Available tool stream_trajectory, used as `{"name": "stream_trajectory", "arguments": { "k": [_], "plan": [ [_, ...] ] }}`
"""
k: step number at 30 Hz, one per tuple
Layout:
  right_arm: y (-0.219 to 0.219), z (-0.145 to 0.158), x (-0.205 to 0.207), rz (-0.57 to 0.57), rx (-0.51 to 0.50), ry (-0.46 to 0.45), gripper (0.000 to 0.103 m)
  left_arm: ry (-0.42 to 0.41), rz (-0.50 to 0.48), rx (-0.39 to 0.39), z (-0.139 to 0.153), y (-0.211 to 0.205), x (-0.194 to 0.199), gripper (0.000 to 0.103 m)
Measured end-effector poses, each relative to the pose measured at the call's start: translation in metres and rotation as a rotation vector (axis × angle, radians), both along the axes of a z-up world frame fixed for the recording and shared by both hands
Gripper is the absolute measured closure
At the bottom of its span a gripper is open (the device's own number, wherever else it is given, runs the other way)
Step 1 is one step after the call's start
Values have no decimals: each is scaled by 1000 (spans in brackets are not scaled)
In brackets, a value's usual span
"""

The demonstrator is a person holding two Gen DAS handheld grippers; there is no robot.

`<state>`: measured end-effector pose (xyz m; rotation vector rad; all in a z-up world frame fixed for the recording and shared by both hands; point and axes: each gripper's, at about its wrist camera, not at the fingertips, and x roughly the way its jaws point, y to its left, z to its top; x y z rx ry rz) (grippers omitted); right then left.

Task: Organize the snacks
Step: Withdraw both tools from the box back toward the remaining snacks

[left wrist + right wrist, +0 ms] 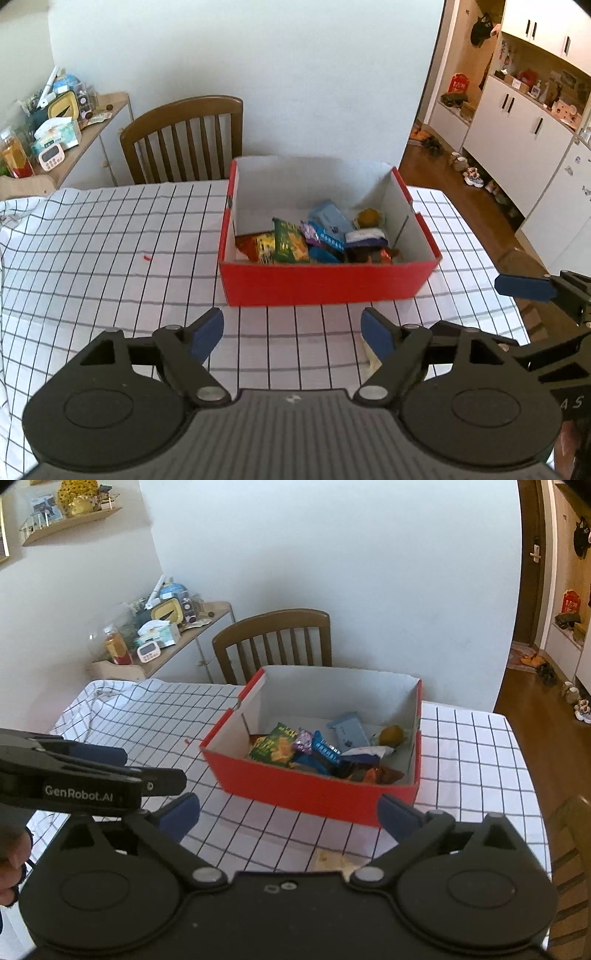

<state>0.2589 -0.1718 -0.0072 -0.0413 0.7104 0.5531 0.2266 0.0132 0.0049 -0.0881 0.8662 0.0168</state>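
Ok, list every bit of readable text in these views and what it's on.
"GenRobot.AI": on the side of the left gripper, seen from the right wrist.
"A S": partial letters on the right gripper body, at the left view's edge.
Snack packets in the red box: print too blurred to read.

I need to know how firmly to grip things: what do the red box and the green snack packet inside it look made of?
Red box: likely cardboard, matte red outside, plain white inside, with folded corner flaps and thin walls.
Green snack packet: probably plastic film or foil, glossy printed surface, crinkled with crimped edges; so it looks soft.
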Motion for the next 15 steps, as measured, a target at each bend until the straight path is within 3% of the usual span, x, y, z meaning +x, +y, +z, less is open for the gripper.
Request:
{"name": "stream_trajectory", "arguments": {
  "k": [8,15],
  "plan": [
    [-11,-21,-23,10,32,59,0,68,1,-37,-30,2,-31,16],
    [-19,-60,-40,-2,52,128,0,158,20,-47,-68,-5,-53,15]
  ]
}}
